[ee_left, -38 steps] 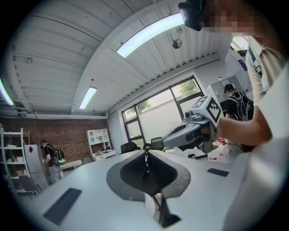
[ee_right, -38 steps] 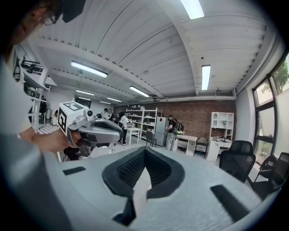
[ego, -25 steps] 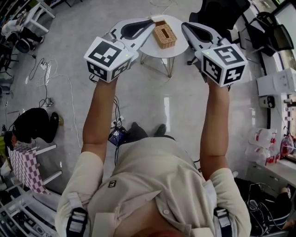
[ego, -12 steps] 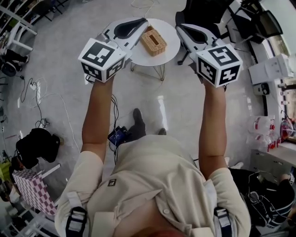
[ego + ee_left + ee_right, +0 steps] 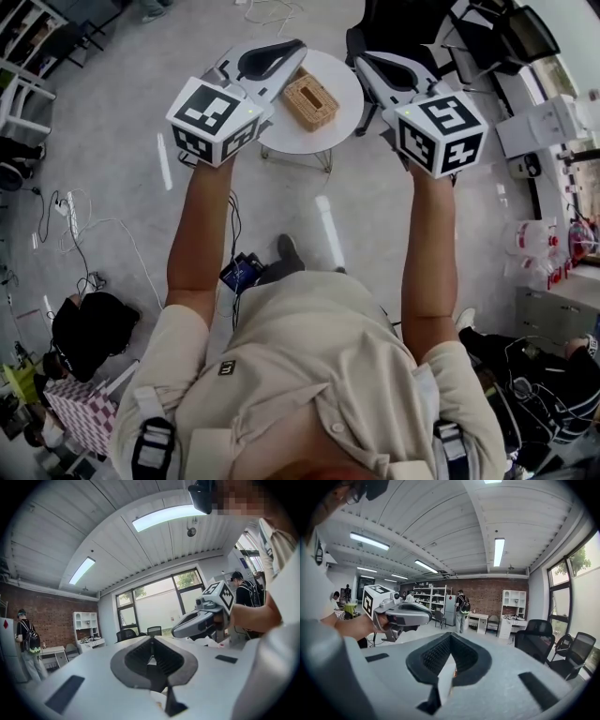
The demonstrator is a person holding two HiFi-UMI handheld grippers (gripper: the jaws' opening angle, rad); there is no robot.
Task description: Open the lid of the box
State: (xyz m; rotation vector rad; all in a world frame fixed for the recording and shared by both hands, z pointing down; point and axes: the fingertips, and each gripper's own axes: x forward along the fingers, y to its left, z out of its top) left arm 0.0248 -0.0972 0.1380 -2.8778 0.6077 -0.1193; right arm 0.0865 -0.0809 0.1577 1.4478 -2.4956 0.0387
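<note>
**A:** Head view first. Anything covered?

**B:** The left gripper overlaps the far-left rim of the round table. The box sits on the table in plain sight, lid down. The right gripper hangs at the table's right rim.

**A:** Clearance?

**B:** Bare floor on the table's near side, a black chair behind it.

**A:** Arms?

**B:** Both are stretched forward, marker cubes uppermost.

**A:** Left gripper view?

**B:** Jaws clenched together, nothing between them. Its own body hides the table.

**A:** Right gripper view?

**B:** Same: jaws closed, empty, table hidden.
</note>
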